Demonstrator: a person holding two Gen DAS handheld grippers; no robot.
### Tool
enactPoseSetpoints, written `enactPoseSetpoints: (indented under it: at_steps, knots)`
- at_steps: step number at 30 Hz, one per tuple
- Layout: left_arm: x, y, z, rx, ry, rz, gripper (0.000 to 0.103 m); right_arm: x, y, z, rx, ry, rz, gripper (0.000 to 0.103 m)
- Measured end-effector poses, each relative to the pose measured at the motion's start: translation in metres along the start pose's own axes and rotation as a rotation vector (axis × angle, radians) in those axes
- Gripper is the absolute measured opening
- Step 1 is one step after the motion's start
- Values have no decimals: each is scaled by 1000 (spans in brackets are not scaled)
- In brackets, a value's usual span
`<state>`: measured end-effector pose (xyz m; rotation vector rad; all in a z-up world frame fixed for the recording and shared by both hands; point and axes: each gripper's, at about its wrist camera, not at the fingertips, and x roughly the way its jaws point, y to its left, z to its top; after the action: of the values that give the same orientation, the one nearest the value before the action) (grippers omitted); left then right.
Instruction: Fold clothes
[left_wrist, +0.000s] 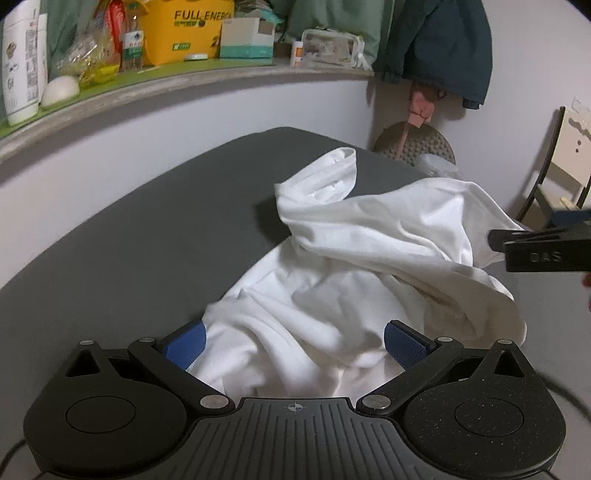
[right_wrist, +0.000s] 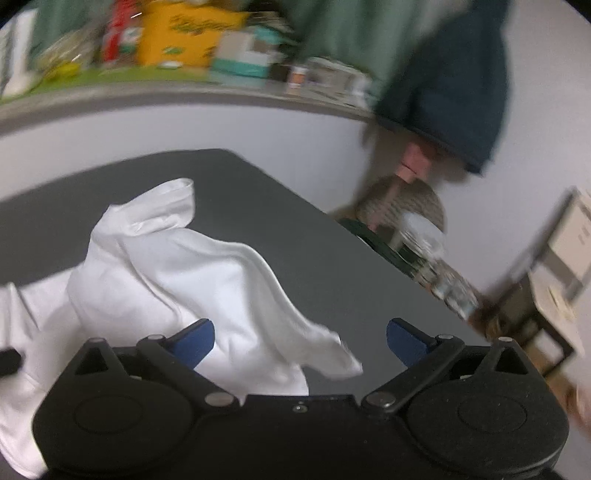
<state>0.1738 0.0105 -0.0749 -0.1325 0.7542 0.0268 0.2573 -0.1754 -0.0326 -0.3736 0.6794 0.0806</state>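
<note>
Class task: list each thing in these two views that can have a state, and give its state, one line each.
Shirt: crumpled, unfolded, on the grey surface.
Left claw: open, over the shirt.
Right claw: open, shirt edge between its fingers.
Jacket: hanging by the wall.

Black claw (left_wrist: 295, 341), blue ribbed pads (left_wrist: 406, 347)

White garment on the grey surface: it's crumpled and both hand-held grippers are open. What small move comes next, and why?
Probably close the left hand-held gripper on the white garment bunched between its blue pads, then lift to spread it. The cloth lies crumpled on the grey surface, unfolded, and the right hand-held gripper is also open, holding nothing.
</note>
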Motion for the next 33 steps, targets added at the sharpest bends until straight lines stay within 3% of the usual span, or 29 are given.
enactPoseSetpoints:
  at_steps: [2, 5, 8, 9, 10, 13, 16, 24, 27, 30, 33]
  knots:
    - [3, 2, 1, -27, -2, -47, 103, 13, -1, 5, -41, 21, 36, 96]
    - [9, 4, 2, -75, -4, -85, 103, 33, -2, 12, -49, 81, 67, 76]
    - [15, 3, 0, -72, -4, -66, 103, 39, 2, 13, -29, 98, 89, 39]
    - [16, 3, 0, -74, -3, -61, 103, 40, 2, 13, -14, 99, 97, 15]
    - [17, 4, 0, -78, -2, -55, 103, 36, -1, 11, 27, 90, 108, 3]
    - [18, 11, 0, -125, -3, -45, 103, 12, -15, 2, 179, 11, 141, 2]
    - [18, 18, 1, -176, -2, -55, 103, -33, -42, -15, 362, -89, 72, 2]
    - [3, 16, 2, -179, -29, -103, 103, -172, -143, -82, 578, -269, -340, 2]
    - [-5, 12, 2, -163, -27, -132, 103, -237, -174, -131, 717, -328, -499, 2]
    - [-12, 7, 2, -143, -8, -172, 103, -296, -185, -191, 858, -341, -672, 2]
    - [-18, 1, 2, -114, 5, -203, 103, -324, -189, -253, 954, -234, -805, 2]
